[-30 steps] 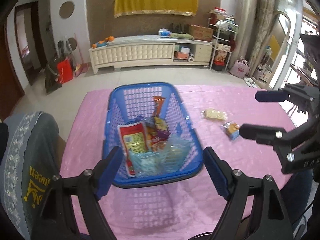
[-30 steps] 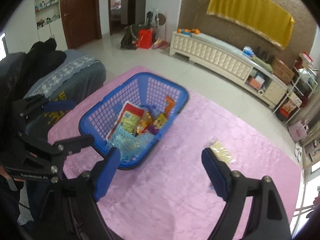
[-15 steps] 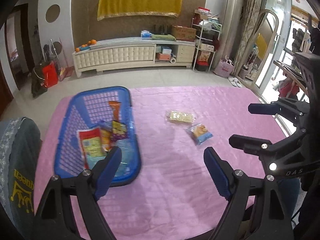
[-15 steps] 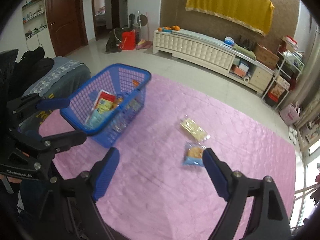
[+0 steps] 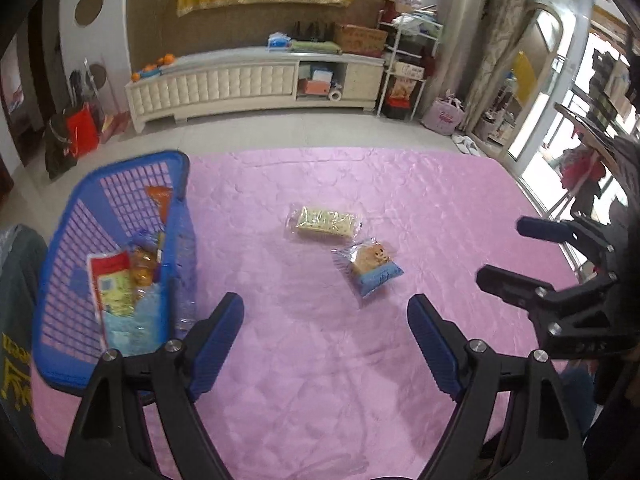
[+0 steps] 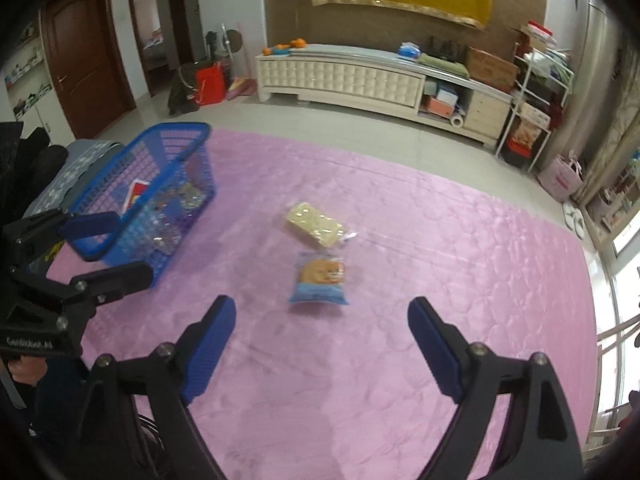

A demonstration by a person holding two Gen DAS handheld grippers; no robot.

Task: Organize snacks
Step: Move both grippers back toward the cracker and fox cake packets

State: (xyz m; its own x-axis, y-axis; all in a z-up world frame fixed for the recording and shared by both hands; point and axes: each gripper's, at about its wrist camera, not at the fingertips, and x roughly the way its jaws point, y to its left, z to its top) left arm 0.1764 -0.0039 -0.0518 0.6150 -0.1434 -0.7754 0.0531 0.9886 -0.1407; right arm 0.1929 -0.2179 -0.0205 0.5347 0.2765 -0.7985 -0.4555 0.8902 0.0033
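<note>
A blue plastic basket holding several snack packets stands at the table's left. Two snacks lie loose mid-table: a yellow-green cracker packet and a blue biscuit packet just nearer. My left gripper is open and empty, held above the cloth short of the blue packet; it also shows in the right wrist view beside the basket. My right gripper is open and empty, close in front of the blue packet; it shows in the left wrist view at right.
A pink quilted cloth covers the table. A chair with grey fabric stands at the left edge. Beyond the table are tiled floor, a white cabinet and a shelf rack.
Both grippers have swung right, away from the basket toward the two loose packets. The basket has slid to the left of both views. Both stay open and empty.
</note>
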